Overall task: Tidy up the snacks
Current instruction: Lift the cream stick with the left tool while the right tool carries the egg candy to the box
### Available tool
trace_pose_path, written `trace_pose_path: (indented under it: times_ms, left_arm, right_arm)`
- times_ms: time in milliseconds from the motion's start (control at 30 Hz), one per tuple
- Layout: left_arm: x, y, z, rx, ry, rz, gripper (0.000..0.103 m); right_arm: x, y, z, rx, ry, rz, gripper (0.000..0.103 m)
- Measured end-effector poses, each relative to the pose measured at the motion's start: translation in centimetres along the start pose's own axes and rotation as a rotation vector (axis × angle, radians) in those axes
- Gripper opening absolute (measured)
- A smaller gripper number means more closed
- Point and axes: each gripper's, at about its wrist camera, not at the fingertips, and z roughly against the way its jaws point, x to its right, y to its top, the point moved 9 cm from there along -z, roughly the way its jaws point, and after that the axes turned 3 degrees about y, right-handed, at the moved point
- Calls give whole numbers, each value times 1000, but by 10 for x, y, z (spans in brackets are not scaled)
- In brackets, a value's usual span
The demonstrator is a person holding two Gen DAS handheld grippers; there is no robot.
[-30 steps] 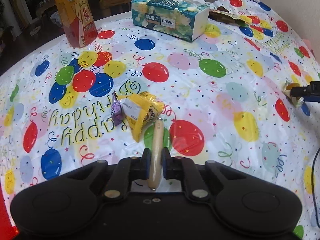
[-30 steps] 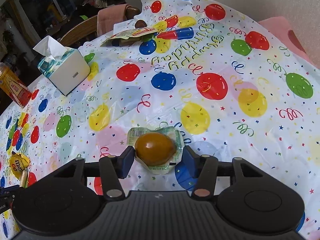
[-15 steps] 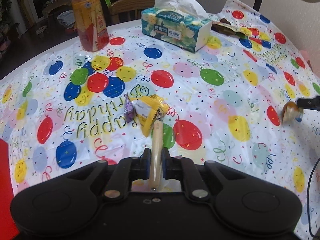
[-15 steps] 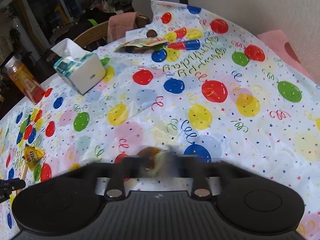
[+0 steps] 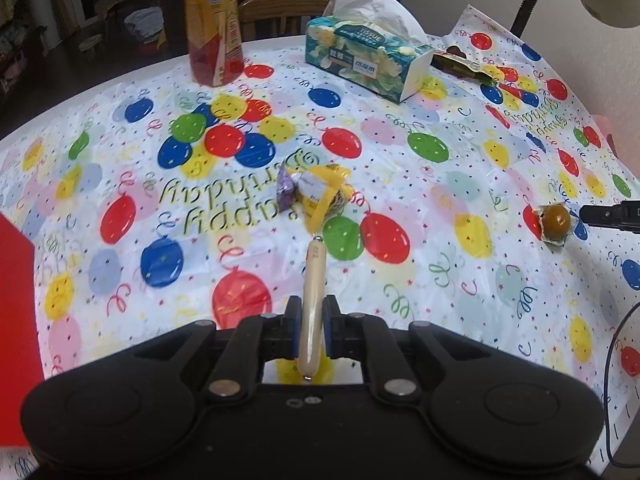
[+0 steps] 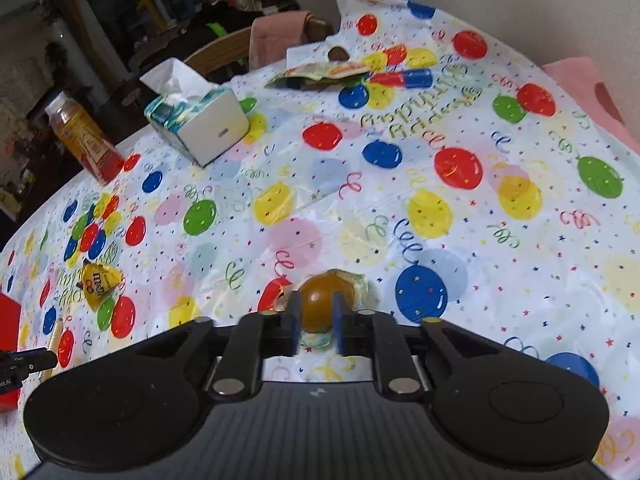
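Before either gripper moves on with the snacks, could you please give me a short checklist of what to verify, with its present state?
1. Left gripper shut on the tan sausage-shaped snack stick: ok.
2. Right gripper shut on the round brown snack in clear wrap: ok.
3. Round brown snack lifted clear of the balloon-print tablecloth: cannot tell.
4. Stick's far tip apart from the yellow candy bag and small purple wrapper: not ok, it appears to touch the bag.
5. Place to put the snacks in view: cannot tell; only a red edge shows at left.
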Motion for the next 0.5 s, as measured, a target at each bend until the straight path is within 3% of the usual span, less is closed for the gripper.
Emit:
trace_pose_path:
  times_ms: [33,100,133,367,500]
  left_arm:
    - [-2,-1,1,-1,2,7,8]
    - [-5,-2,2,-3,5,18,8]
    - [-6,-3,3,0,6,22,8]
    - [-7,-1,11,15,8,39,8]
    - [-8,-2,14,17,7,41,8]
  right_arm:
    - [1,-1,-3,-10,1,-9,37]
    - [4,-2,-9,-20,-11,-39,63]
    - [6,-2,-11,-21,-17,-59,66]
    - [19,-6,-43,-70,-86,-242,69]
    - [15,-3,-48,-53,-112,-241,69]
